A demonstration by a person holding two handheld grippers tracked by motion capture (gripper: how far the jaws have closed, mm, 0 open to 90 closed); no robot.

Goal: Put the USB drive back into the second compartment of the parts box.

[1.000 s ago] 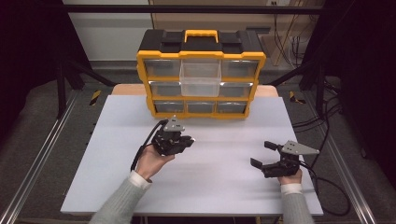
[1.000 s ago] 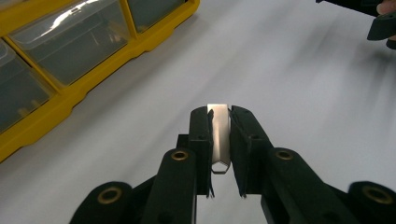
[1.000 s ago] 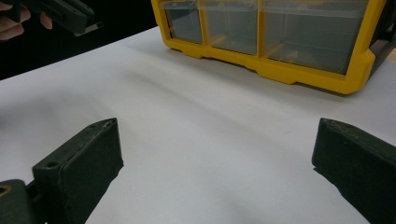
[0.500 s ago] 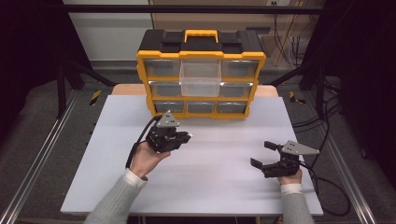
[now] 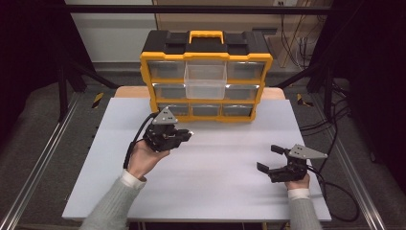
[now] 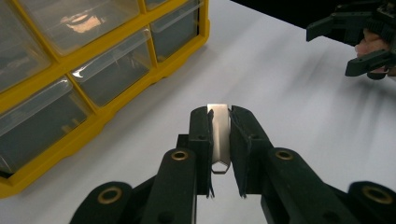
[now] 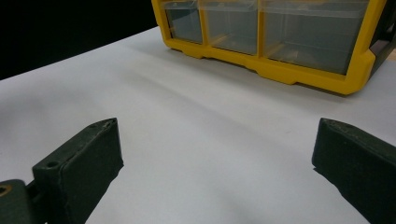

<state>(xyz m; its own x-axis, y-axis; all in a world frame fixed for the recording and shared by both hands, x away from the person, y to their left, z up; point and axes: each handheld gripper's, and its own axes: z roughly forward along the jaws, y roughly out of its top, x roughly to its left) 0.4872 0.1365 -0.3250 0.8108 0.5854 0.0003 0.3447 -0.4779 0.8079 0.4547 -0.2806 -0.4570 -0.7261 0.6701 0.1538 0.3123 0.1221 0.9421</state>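
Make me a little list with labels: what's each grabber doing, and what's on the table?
left gripper: shut on a small flat metal piece, held above the table
right gripper: open, nothing between its jaws, low over the table
organizer: yellow and black drawer box at the table's far edge
open drawer: clear middle drawer in the top row, pulled out
table: white top
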